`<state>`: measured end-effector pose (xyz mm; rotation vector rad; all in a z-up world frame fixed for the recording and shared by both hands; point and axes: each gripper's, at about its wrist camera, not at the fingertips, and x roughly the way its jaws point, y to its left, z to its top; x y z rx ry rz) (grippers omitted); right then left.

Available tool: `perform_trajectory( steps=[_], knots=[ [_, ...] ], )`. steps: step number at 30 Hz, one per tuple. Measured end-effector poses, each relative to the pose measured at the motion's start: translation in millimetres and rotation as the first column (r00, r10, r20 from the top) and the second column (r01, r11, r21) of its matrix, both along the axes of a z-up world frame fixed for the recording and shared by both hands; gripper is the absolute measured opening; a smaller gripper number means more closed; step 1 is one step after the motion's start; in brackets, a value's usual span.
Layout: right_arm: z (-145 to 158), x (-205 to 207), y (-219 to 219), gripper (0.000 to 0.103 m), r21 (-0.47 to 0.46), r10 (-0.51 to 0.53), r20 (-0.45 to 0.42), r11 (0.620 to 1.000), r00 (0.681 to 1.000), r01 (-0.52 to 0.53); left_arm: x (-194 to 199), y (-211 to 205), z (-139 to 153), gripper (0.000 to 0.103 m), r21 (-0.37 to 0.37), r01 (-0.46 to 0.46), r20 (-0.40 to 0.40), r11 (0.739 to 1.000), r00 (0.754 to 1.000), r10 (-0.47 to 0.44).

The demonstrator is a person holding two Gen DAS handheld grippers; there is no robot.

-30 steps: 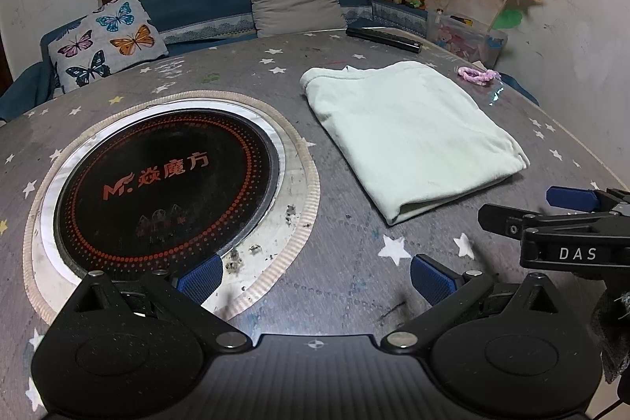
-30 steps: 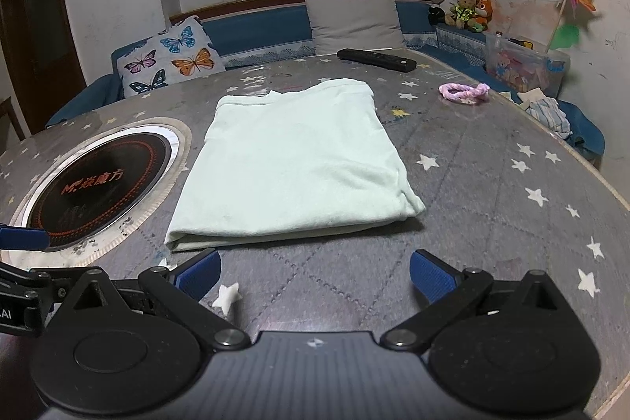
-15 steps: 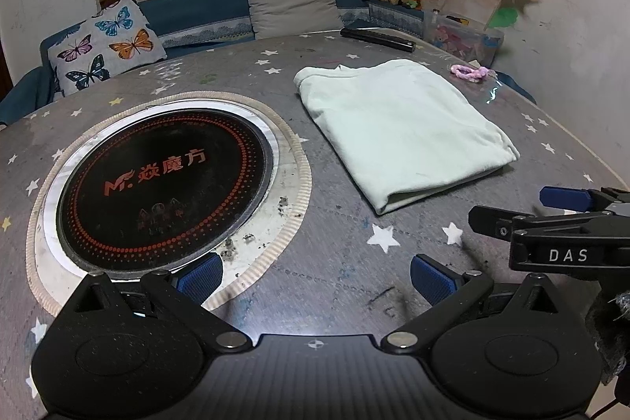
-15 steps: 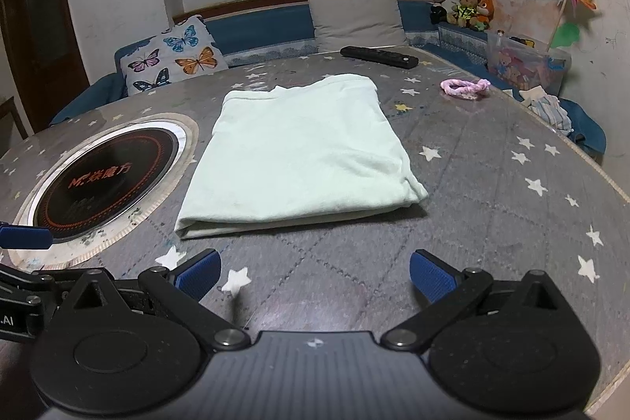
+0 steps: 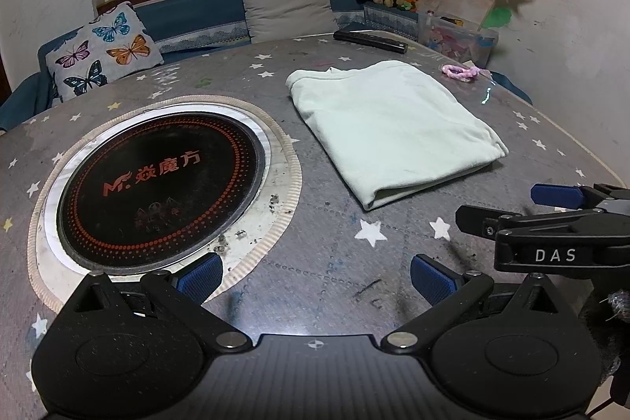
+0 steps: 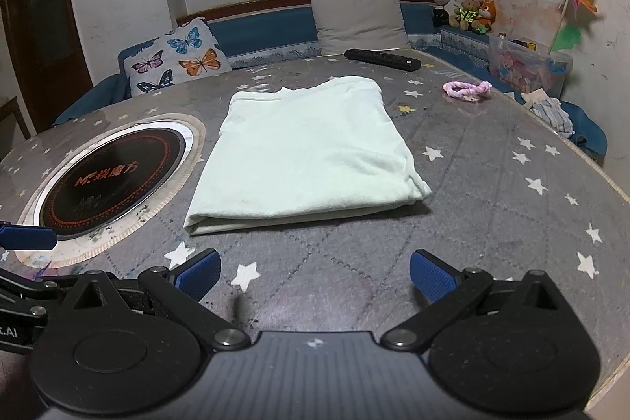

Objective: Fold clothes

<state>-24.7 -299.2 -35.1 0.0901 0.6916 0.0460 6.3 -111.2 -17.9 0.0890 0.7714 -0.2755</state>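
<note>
A pale green garment (image 6: 311, 152) is seen folded into a flat rectangle on the round grey table (image 6: 492, 207), which is patterned with stars. All places below are given relative to this garment. Its thick folded edge is turned toward the cameras, and its far end shows a small collar-like notch.

The left gripper (image 5: 313, 278) is held over the table in front of the garment and toward its left, with the jaws spread wide and nothing between the blue pads (image 5: 199, 276). The right gripper (image 6: 315, 276) is held in front of the garment's near edge, apart from it, likewise spread wide and empty. In the left wrist view the right gripper (image 5: 551, 207) is also seen from the side, just in front of the garment's near right corner.

To the left of the garment, a round black cooktop (image 5: 157, 184) with red lettering is set into the table, close beside the cloth but not touching it. Beyond the garment a black remote (image 6: 382, 60) is laid near the table's far edge. Beyond it and to the right a pink hair tie (image 6: 466, 90) lies on the table. Behind the table, a butterfly cushion (image 6: 177, 60) and a plain grey cushion (image 6: 360, 20) are propped on a blue bench.
</note>
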Motion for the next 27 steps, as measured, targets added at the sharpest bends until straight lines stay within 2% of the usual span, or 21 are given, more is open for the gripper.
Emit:
perform_trajectory(
  steps=[27],
  knots=[
    [-3.4,4.8,0.4,0.103,-0.004,-0.001,-0.011,1.000,1.000,0.001,3.2,-5.5,-2.0,0.103,-0.001,0.021,-0.006,1.000,1.000,-0.021]
  ],
)
